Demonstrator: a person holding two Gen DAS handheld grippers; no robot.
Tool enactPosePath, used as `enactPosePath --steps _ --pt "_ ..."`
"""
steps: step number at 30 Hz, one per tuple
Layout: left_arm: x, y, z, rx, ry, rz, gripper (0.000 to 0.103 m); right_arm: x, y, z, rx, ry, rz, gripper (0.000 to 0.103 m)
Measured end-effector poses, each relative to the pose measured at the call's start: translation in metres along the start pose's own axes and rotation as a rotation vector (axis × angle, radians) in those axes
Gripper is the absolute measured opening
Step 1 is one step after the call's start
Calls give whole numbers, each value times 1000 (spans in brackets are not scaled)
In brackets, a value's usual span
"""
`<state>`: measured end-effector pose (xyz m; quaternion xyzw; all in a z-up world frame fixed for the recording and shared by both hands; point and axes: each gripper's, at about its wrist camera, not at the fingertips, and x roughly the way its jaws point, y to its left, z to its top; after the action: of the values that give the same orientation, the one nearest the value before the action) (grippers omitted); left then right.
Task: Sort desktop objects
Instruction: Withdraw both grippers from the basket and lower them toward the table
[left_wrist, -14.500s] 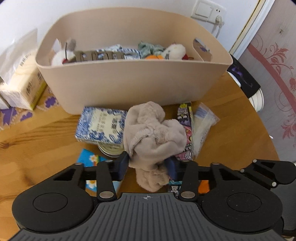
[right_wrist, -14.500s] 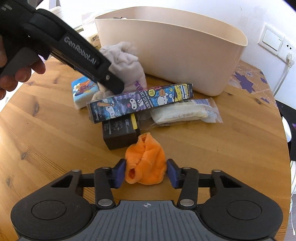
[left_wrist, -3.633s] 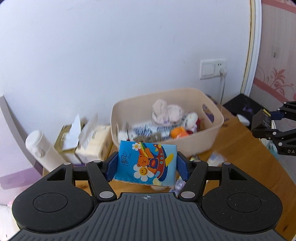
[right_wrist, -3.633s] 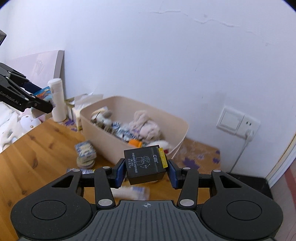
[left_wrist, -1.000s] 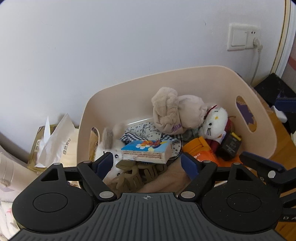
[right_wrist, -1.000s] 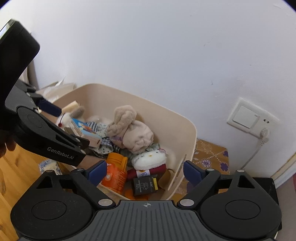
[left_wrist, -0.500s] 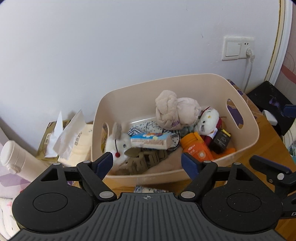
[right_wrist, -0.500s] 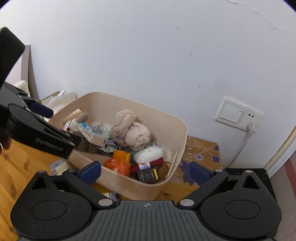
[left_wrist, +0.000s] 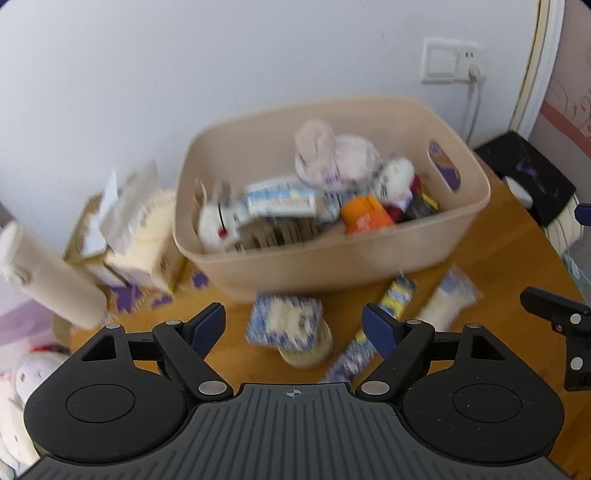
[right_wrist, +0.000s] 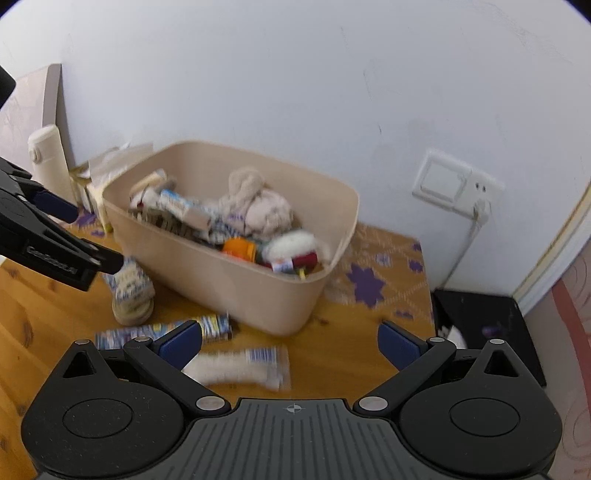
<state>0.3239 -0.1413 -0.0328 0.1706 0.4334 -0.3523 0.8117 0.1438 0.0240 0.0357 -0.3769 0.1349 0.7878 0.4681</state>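
Now both of my grippers hang over the wooden table (left_wrist: 491, 258) with nothing between their fingers. My left gripper (left_wrist: 293, 326) has its blue pads spread wide, and so does my right gripper (right_wrist: 290, 345).

A few seconds ago my left gripper clamped a blue tissue pack (left_wrist: 280, 201) and my right one a small black box (left_wrist: 421, 206). Both now lie inside the beige bin (left_wrist: 332, 258), at twelve o'clock from my left gripper. The pack rests near the bin's middle; the box sits at the three o'clock end, beside an orange bottle (left_wrist: 364, 219). A beige plush (left_wrist: 332, 155) and a white plush (left_wrist: 393, 177) are piled among them.

Half a second ago only the bin filled the left view. Now the table in front of it shows as well. A blue-and-white patterned pack (left_wrist: 284, 323) sits on a round tin (left_wrist: 306, 354) directly between my left pads. At one o'clock lies a long patterned box (left_wrist: 373, 332), and beside it a clear bag of white stuff (left_wrist: 447, 301). The picture is blurred, so finer print is unreadable.

In the right view, my left gripper shows at nine o'clock.
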Motion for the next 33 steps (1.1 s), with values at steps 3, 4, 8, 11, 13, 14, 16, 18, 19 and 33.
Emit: enactPosePath --steps 3,4,8,11,13,14,16,18,19,33 --pt "4 0 -12 -3 25 -9 82 4 2 -19 -5 44 5 103" --pt "6 0 -15 -4 34 -12 82 6 3 -24 -9 63 3 103" --pt "13 1 -28 -21 70 -27 82 12 5 -45 -12 133 26 103" --pt "21 2 -39 -36 103 -34 82 19 8 -57 -27 168 24 103" --pt "27 1 -44 -50 136 -45 82 23 9 -62 -23 189 29 103" --pt "31 1 -46 -56 148 -54 82 25 10 -65 -20 197 32 103" --pt "36 0 -50 -64 163 -66 82 29 11 -69 -17 210 35 103" --pt "40 -3 -52 -63 168 -62 82 35 12 -70 -15 221 39 103" --pt "43 -4 -52 -61 171 -60 82 38 13 -71 -13 227 42 103" --pt "77 7 -55 -94 184 -62 82 88 22 -50 51 249 85 103"
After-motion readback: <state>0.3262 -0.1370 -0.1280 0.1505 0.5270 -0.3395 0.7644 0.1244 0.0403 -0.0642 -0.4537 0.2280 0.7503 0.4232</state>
